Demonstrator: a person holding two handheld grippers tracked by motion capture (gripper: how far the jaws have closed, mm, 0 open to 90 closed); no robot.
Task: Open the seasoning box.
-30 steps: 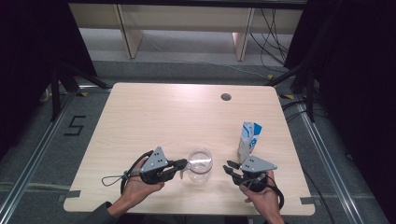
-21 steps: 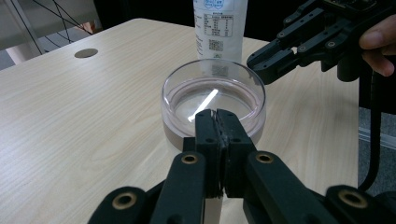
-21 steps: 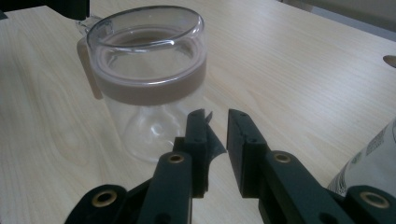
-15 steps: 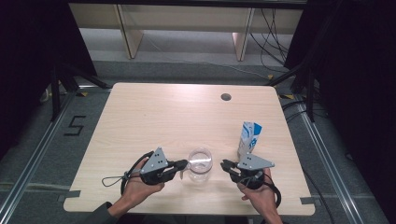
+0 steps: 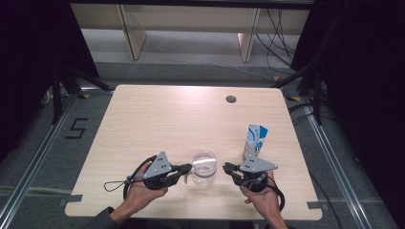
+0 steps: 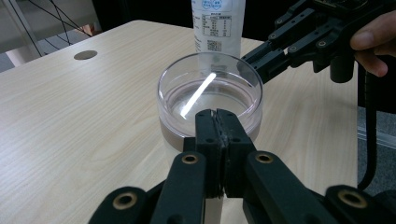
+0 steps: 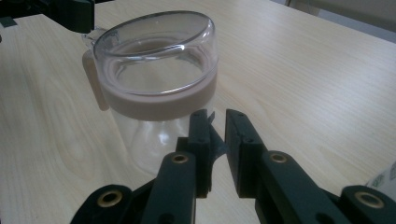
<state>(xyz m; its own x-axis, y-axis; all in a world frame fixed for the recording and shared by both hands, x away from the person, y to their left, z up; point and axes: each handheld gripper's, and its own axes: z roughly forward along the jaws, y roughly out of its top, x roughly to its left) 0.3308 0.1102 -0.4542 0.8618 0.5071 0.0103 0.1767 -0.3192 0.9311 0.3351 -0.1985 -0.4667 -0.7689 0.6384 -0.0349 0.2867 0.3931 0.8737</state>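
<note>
High view: a clear glass mug (image 5: 204, 167) stands near the person's edge of the table (image 5: 157, 114), between the two hands. The left gripper (image 5: 185, 168) comes in from the left, its tip at the mug's left side where the handle is. The right gripper (image 5: 226, 167) sits just right of the mug, apart from it. A blue-and-white carton (image 5: 256, 141) stands upright a little farther off, to the right.

Left gripper view: the fingers (image 6: 208, 130) are pressed together at the near wall of the mug (image 6: 210, 95), under its rim; they appear to pinch the handle, though the handle itself is hidden behind them. The right gripper (image 6: 261, 58) reaches in from the far right, and the carton (image 6: 217, 23) stands beyond.

Right gripper view: the fingers (image 7: 200, 135) have just been closing and now stand narrowly apart with nothing gripped, short of the mug (image 7: 156, 84), whose handle (image 7: 93, 79) faces away.

The step in hand seems to be steadying the mug with the left. Next, the right would likely have to open wide and turn to the carton.
</note>
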